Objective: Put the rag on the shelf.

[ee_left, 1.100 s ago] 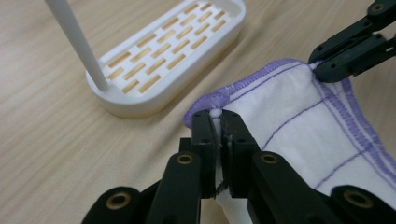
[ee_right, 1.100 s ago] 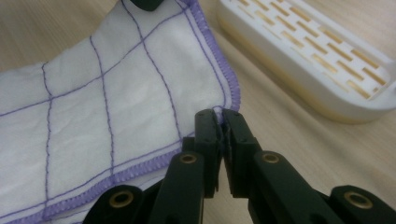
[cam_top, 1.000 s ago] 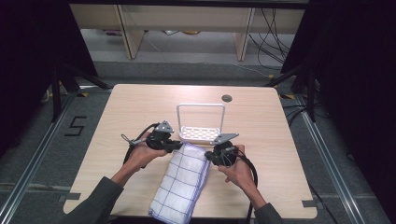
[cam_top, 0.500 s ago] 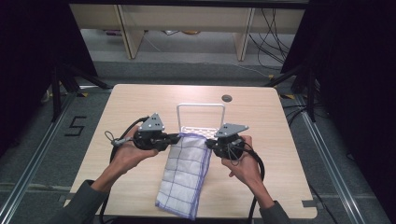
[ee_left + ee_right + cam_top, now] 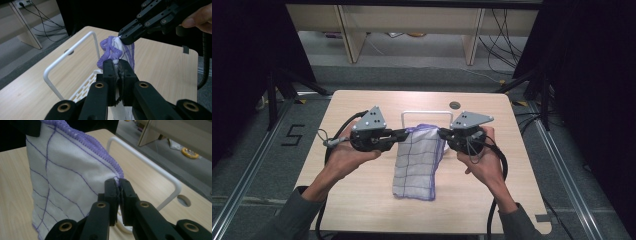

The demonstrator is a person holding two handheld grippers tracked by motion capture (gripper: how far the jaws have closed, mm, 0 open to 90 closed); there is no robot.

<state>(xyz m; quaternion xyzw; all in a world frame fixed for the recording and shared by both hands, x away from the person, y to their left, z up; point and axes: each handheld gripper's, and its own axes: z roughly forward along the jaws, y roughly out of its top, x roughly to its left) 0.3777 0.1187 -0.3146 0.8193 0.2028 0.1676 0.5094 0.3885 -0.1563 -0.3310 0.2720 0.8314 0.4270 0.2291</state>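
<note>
At the bottom of the high view, both forearms are being cut off by the frame edge. Just above them, in the centre of the frame, a white cloth (image 5: 418, 162) with purple lines is being held up by its two upper corners, its lower edge seeming to brush the table (image 5: 362, 200). The left hand-held gripper (image 5: 404, 134) is being kept clamped on the upper left corner, where the purple hem is being bunched, as is seen in the left gripper view (image 5: 117, 66). The right hand-held gripper (image 5: 442, 134) is being kept clamped on the upper right corner, at centre in its own view (image 5: 118, 182). Farther back, a white wire rack (image 5: 427, 114) is being largely hidden by the cloth; only its arched frame and some slotted base are being shown.
</note>
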